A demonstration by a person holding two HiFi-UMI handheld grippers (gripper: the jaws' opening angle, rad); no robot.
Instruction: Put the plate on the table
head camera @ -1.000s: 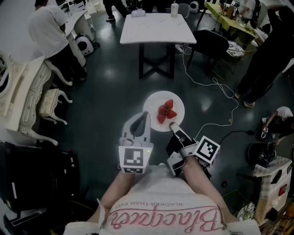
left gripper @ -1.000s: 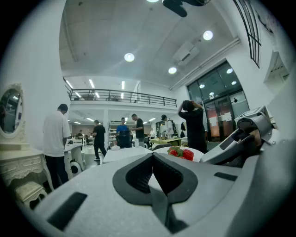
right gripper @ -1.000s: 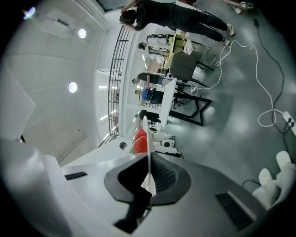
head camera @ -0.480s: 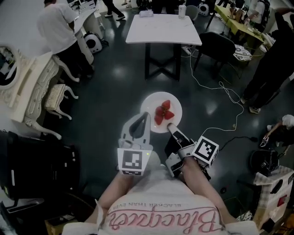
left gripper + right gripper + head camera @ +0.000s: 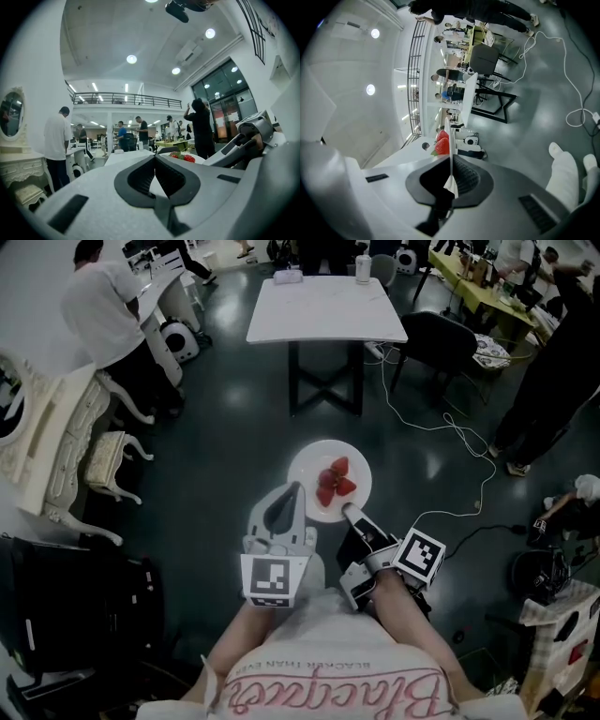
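Plate (image 5: 307, 463) of strawberries (image 5: 336, 480), frame centre, pinched at its rim by right gripper (image 5: 348, 511); left gripper (image 5: 294, 489) pressed together, empty; best kept level toward table (image 5: 325, 307), upper centre.

The person's white shirt (image 5: 323, 657) carries pink script, upside down, that looks like "Blacquer"; the small dark line above the script is too fine to read.
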